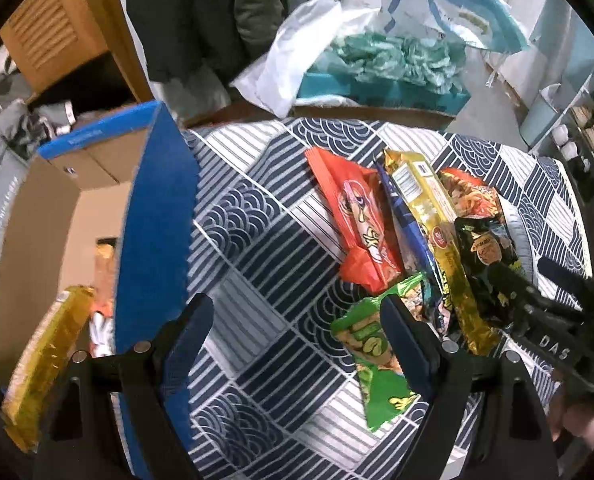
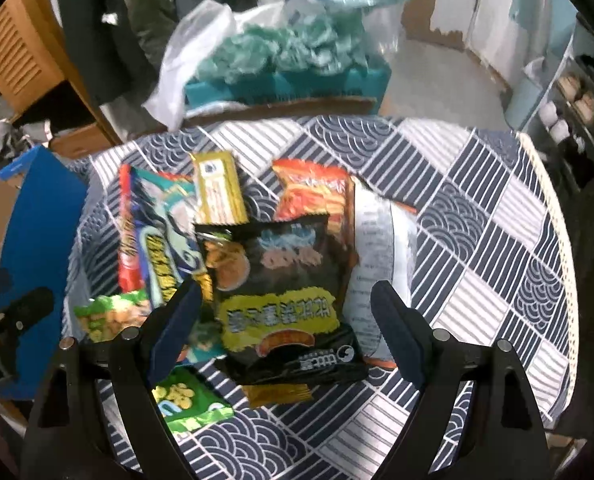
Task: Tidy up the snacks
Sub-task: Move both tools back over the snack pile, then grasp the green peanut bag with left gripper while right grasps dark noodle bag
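Note:
A pile of snack packets lies on the patterned tablecloth (image 2: 477, 240). A black packet (image 2: 289, 300) is on top, with a yellow one (image 2: 217, 188), an orange-red one (image 2: 313, 192), a blue-teal one (image 2: 157, 232) and a green one (image 2: 189, 400) around it. My right gripper (image 2: 287, 320) hovers open, its fingers on either side of the black packet and not pressing on it. My left gripper (image 1: 297, 320) is open over bare cloth, between the blue cardboard box (image 1: 157, 220) and the pile. Its right finger covers part of the green packet (image 1: 373, 356). A yellow packet (image 1: 45, 360) leans inside the box.
Beyond the table's far edge stands a teal box (image 1: 377, 92) heaped with pale green wrapped items and a white plastic bag (image 1: 293, 64). A wooden cabinet (image 1: 53, 36) and dark coats are at the back left. A shelf with cups (image 2: 565, 120) is on the right.

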The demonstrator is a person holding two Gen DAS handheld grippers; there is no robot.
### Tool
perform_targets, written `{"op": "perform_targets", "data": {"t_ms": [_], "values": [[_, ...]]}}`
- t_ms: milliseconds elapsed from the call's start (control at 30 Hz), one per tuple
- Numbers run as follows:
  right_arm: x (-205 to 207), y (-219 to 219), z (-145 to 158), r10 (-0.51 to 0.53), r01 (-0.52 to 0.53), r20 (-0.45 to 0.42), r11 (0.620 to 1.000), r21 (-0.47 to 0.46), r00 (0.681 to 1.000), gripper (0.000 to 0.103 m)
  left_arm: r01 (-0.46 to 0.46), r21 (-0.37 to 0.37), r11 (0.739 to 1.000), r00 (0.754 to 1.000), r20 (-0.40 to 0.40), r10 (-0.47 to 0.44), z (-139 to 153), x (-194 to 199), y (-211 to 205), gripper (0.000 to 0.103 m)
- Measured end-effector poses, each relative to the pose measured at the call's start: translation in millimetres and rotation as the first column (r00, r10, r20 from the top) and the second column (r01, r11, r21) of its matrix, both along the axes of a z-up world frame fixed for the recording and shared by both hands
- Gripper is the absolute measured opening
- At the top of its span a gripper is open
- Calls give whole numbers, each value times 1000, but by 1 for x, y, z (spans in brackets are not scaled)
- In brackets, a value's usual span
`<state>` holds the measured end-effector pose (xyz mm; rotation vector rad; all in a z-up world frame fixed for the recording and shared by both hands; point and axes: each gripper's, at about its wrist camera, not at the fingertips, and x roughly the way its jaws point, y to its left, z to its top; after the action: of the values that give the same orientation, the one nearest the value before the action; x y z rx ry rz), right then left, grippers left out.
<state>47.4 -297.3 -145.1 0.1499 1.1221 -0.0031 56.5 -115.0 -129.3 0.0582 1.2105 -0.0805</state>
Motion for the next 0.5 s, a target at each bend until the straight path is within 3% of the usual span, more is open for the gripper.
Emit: {"op": "perform_targets", "data": {"t_ms": [167,333,500], "values": [[5,-4,-12,0,1,-26,1000,29,1000,86,-23,-59,998,999,-47,20,-8,3,-1,86],[8,3,-17,45,-44,-38,998,38,998,86,-24,-66,998,998,-55,20,-11,2,-3,86],[12,16,-29,91,-92,-66,995,-23,994,86,-11,-54,998,999,-53,8,-14,2,-5,86]]}}
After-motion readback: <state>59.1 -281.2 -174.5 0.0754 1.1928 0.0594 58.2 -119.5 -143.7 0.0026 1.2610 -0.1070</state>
